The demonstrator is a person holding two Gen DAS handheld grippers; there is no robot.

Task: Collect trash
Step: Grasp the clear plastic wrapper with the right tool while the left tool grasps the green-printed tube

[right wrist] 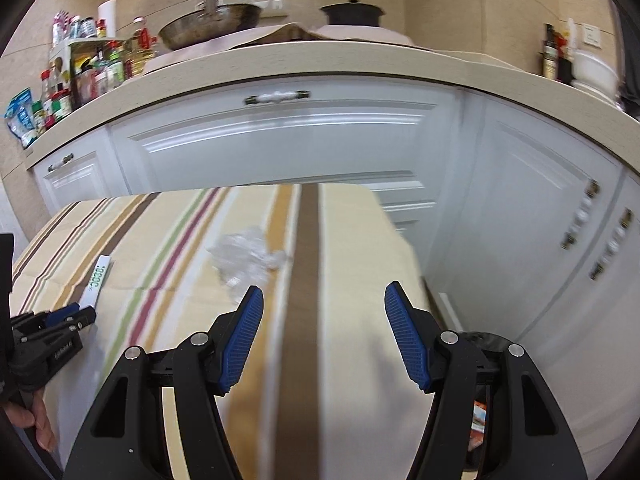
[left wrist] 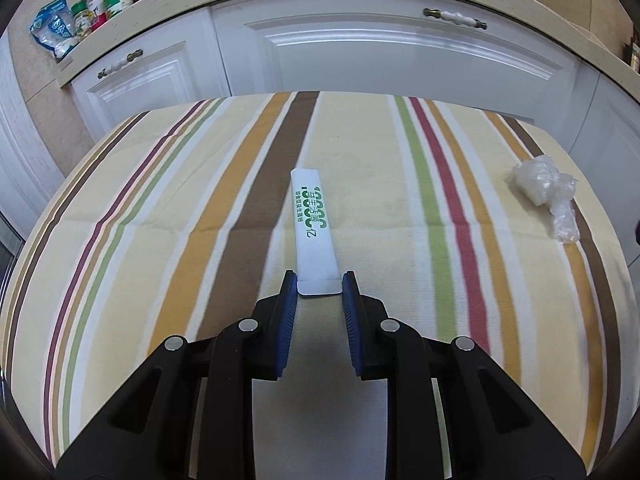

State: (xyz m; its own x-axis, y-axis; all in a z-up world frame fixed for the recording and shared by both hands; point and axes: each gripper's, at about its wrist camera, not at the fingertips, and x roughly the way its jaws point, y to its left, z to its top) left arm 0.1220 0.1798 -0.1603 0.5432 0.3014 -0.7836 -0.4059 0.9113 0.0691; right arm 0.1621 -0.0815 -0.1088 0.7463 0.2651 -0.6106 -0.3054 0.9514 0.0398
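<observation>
The sachet (left wrist: 310, 224) is a long flat strip. In the left wrist view its long axis runs from 6 o'clock, where its near end sits between the blue pads (left wrist: 289, 312) of the left gripper (left wrist: 319, 286), toward 12 o'clock, leaning very slightly to 11. The pads press on the edges of that near end, so the left gripper is closed on the sachet; the rest of the strip reaches out over the cloth (left wrist: 168, 216). In the right wrist view the same sachet (right wrist: 98, 280) shows at 9 o'clock, slanting toward 1 o'clock out of the left gripper (right wrist: 82, 314).

The right gripper (right wrist: 323, 300) stands with its jaws well apart and nothing between them, over a brown stripe of the cloth (right wrist: 360, 240). Crumpled plastic (right wrist: 250, 258) lies just ahead of its left pad, toward 11 o'clock; in the left wrist view that plastic (left wrist: 546, 196) is at 3 o'clock, well apart from the sachet.

The table is covered by a cream cloth with brown, ochre, red and green stripes running away from the cameras, with a fold crease across it. Beyond it at 12 o'clock stand white cabinets (left wrist: 400, 56) with handles under a beige counter (right wrist: 320, 60). Jars (right wrist: 60, 96) crowd the counter at 10 o'clock; a pan (right wrist: 210, 24) and a dark pot (right wrist: 352, 12) sit at 12.

The sachet is white with green printing on its middle part and a plain sealed near end.
</observation>
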